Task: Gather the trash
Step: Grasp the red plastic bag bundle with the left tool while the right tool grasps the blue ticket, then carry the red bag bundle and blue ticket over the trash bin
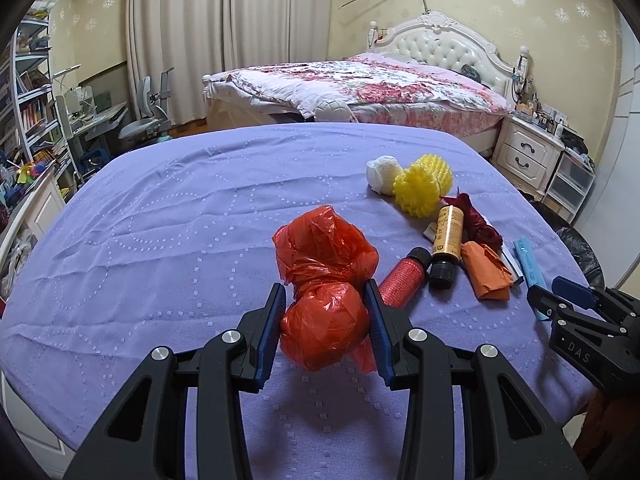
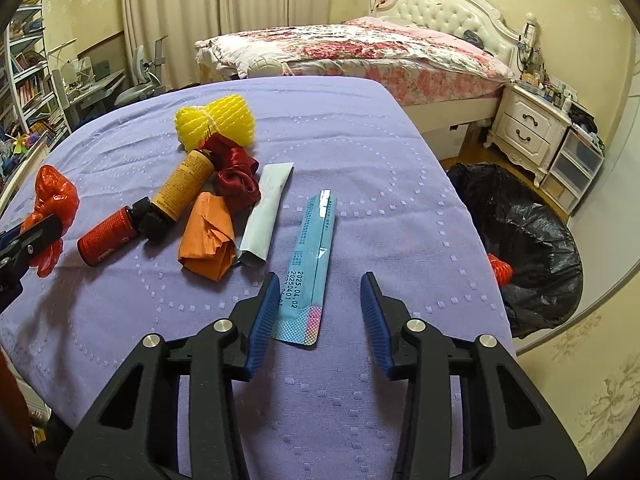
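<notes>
My left gripper (image 1: 324,286) is shut on a crumpled red plastic bag (image 1: 324,248), held just over the purple tablecloth (image 1: 180,220). In the right wrist view the same bag (image 2: 52,200) shows at the far left. My right gripper (image 2: 321,278) stands open over a long blue sachet (image 2: 314,248) that lies flat on the cloth. The sachet's near end sits between the jaws, close to the left pad, and the right pad is well clear of it.
More trash lies in a cluster: a red bottle (image 2: 106,236), an amber bottle (image 2: 180,188), orange paper (image 2: 208,236), a white sachet (image 2: 266,208), a dark red wrapper (image 2: 236,178), yellow foam netting (image 2: 218,124). A black-lined bin (image 2: 532,232) stands right of the table.
</notes>
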Action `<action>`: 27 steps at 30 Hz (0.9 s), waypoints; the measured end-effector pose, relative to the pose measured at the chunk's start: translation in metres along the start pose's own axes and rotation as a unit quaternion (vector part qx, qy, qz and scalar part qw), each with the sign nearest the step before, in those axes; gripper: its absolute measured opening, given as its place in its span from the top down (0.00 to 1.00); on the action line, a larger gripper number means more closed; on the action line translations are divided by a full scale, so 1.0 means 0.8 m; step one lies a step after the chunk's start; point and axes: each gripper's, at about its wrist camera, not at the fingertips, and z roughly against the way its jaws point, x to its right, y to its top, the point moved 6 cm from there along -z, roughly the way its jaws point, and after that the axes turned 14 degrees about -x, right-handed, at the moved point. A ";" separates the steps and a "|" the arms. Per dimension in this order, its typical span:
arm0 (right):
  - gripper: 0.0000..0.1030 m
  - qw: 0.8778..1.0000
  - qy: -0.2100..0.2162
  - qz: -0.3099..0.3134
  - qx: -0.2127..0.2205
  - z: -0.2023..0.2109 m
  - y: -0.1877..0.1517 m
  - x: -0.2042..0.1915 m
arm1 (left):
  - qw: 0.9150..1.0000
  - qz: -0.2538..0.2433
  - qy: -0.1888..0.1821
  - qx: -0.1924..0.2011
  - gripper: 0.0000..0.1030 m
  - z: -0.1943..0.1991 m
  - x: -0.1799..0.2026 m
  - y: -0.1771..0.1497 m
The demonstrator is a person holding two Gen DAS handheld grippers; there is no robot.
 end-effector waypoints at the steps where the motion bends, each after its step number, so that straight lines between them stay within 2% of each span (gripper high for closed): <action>1: 0.69 1.000 0.001 0.000 0.001 0.001 0.001 0.000 | 1.000 -0.001 0.000 0.000 0.61 0.000 0.000 0.000; 2: 0.76 1.000 0.005 -0.001 0.001 0.001 0.001 0.000 | 1.000 -0.001 0.000 0.000 0.61 0.000 0.000 0.001; 3: 0.79 1.000 0.009 -0.001 -0.001 0.001 0.002 0.001 | 1.000 0.000 0.000 0.000 0.61 0.000 0.000 0.000; 7: 0.78 1.000 0.016 -0.006 -0.001 0.003 0.002 0.006 | 1.000 0.000 0.000 0.000 0.61 0.000 0.001 0.000; 11: 0.68 1.000 0.014 -0.012 0.012 0.006 0.007 0.011 | 1.000 -0.004 0.001 0.002 0.61 -0.001 0.004 0.001; 18: 0.68 1.000 0.007 0.000 0.014 0.001 0.019 0.006 | 1.000 -0.006 0.003 0.004 0.61 -0.004 0.007 0.002; 21: 0.70 1.000 0.004 0.006 0.008 -0.004 0.020 0.002 | 1.000 -0.006 0.003 0.004 0.61 -0.004 0.007 0.002; 23: 0.80 1.000 0.004 0.008 0.003 -0.008 0.019 0.002 | 1.000 -0.006 0.001 0.004 0.61 -0.004 0.008 0.002; 27: 0.80 1.000 0.006 0.009 0.003 -0.009 0.016 0.003 | 1.000 -0.010 -0.002 0.005 0.61 -0.004 0.014 0.003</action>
